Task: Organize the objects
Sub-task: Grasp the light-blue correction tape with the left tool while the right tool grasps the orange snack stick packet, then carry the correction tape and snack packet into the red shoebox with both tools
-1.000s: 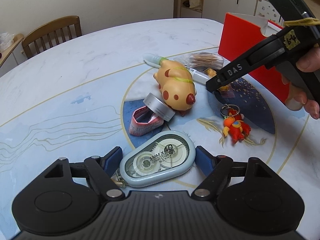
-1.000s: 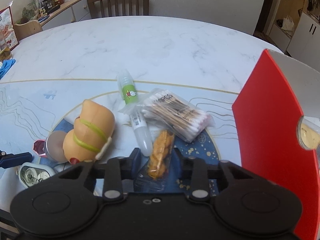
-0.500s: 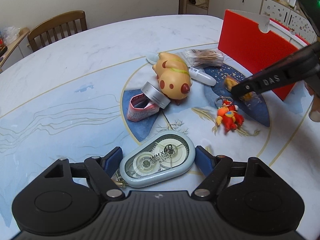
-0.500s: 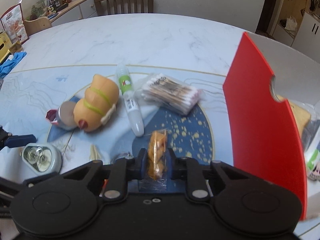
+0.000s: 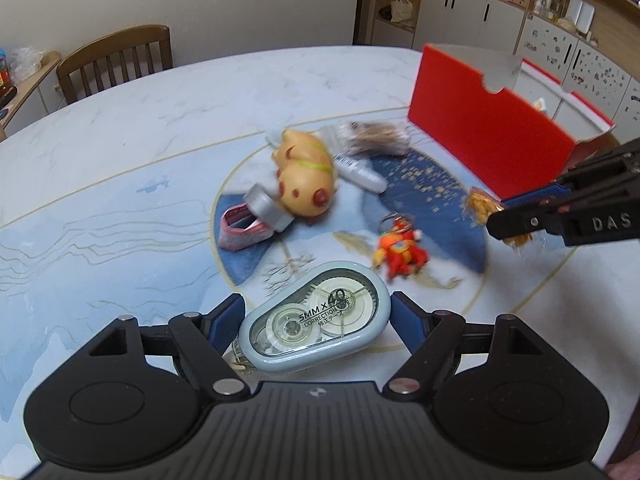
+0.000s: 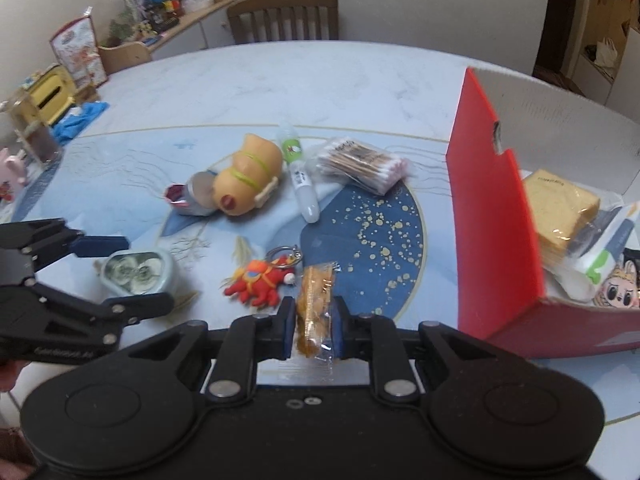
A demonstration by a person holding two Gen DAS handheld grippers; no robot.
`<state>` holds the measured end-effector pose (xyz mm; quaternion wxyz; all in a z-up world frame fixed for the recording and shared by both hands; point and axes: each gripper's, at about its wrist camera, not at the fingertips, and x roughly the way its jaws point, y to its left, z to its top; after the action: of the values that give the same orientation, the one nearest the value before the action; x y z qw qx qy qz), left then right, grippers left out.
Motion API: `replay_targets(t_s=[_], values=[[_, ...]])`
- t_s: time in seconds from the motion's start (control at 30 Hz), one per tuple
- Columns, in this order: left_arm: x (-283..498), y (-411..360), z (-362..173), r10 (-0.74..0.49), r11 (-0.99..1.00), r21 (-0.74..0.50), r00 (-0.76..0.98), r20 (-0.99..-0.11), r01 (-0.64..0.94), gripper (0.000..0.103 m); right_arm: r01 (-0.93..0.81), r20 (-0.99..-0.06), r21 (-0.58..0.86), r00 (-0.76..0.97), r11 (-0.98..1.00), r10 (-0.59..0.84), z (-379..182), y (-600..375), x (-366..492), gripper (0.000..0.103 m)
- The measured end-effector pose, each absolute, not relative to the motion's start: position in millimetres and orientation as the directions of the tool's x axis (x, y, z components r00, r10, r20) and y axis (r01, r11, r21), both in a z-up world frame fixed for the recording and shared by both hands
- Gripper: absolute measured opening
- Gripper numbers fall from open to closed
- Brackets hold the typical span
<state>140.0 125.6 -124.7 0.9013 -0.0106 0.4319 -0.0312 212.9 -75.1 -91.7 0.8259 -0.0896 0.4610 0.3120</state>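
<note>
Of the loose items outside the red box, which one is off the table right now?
The small clear packet of orange snack, pinched in the right gripper. The toy, keychain, swabs and tube lie on the table.

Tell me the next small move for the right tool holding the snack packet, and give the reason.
Probably carry it toward the red box and over its rim. The right tool is shut on the snack packet, already off the table, and the box lies open just beside it, already holding other items.
</note>
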Motion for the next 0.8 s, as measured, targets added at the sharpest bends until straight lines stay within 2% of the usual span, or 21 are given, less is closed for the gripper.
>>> replay_targets(t_s=[0.4,0.8], values=[[151.6,74.2,-73.3,-0.125,0.991,-0.053,0.68,-0.722,0.126,0.078,-0.607,-0.752,0.162,0.435,0.778,0.495,-43.4,-129.0,208.7,0.018],[193.2,0.1,-43.1,-0.192,0.972,-0.031,0.704,-0.684,0.234,0.078,-0.56,-0.703,0.185,0.499,0.808,0.507,-25.5,-195.1,240.6,0.018]])
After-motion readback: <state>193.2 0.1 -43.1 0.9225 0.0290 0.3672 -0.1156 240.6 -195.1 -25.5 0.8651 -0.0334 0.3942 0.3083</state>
